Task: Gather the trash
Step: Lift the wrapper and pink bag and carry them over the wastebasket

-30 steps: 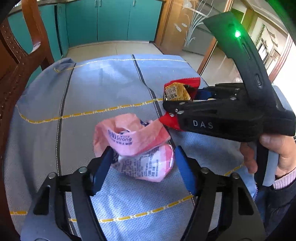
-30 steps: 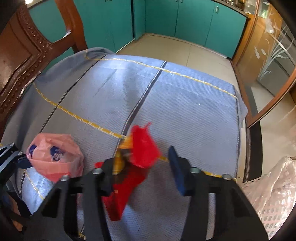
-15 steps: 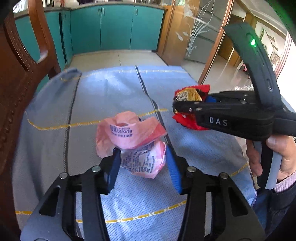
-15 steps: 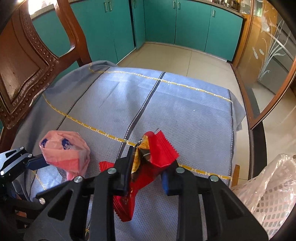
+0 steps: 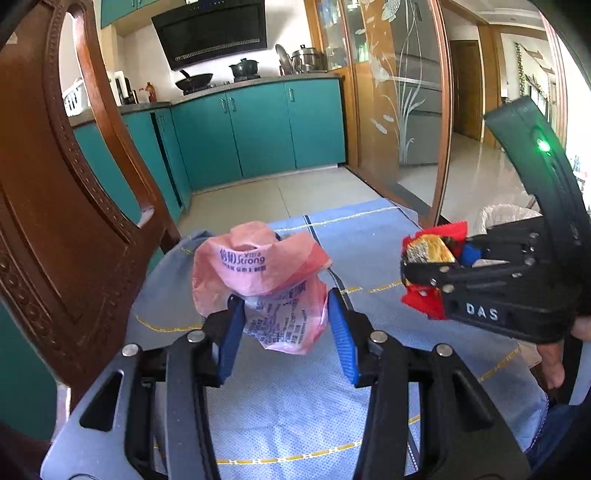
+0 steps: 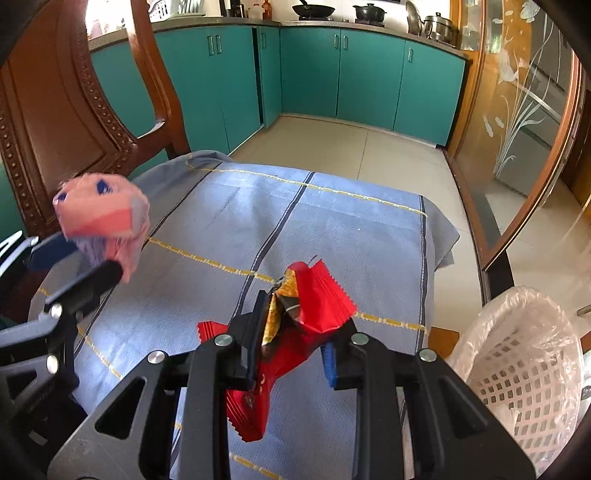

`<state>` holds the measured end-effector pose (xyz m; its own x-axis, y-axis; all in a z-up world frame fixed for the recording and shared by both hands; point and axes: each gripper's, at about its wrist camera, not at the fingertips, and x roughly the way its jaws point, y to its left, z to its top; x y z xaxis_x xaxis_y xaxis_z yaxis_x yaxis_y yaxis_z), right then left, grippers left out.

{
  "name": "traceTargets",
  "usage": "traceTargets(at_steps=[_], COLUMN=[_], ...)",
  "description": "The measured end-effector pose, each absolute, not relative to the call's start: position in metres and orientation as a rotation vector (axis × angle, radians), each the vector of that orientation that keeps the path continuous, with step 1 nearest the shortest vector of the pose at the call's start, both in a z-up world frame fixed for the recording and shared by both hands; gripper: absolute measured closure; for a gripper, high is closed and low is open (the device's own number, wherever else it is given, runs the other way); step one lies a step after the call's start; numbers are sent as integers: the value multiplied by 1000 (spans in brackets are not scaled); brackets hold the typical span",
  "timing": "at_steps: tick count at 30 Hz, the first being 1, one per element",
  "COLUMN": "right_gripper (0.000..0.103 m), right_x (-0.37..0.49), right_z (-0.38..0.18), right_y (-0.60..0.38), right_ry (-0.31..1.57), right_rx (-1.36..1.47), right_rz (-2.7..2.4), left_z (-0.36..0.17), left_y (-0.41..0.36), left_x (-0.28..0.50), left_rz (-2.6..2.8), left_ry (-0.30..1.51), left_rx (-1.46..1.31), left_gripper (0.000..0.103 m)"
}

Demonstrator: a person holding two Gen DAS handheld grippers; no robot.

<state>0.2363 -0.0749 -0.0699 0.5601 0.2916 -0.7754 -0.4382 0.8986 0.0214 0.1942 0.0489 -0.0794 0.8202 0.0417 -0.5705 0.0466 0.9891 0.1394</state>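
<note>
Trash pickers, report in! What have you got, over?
Left tool shut on pink wrapper. Right tool shut on red wrapper. White basket beside table, path clear.

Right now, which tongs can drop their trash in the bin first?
Probably the right tongs. They grip the red wrapper, and the white bin stands right beside them. The left tongs, gripping the pink bag, are farther away.

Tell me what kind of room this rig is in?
Most likely a home kitchen with a dining corner: teal cabinets under a counter carrying a wok and pots, a range hood above, and a carved wooden chair by a cloth-covered table.
</note>
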Motion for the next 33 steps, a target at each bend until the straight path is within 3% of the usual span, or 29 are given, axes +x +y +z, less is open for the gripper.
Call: traceTargets(at_steps=[13, 33], right_gripper=[76, 76], right_x=[207, 193], right_z=[-39, -33], right_y=[-88, -110], right_ry=[745, 725], right_rx=[-197, -201], right_rz=[421, 380], left_z=[-56, -58], left_y=[30, 8], left_x=[179, 174], left_rz=[57, 84], left_ry=[508, 452], left_rx=[180, 175], left_gripper=[57, 57])
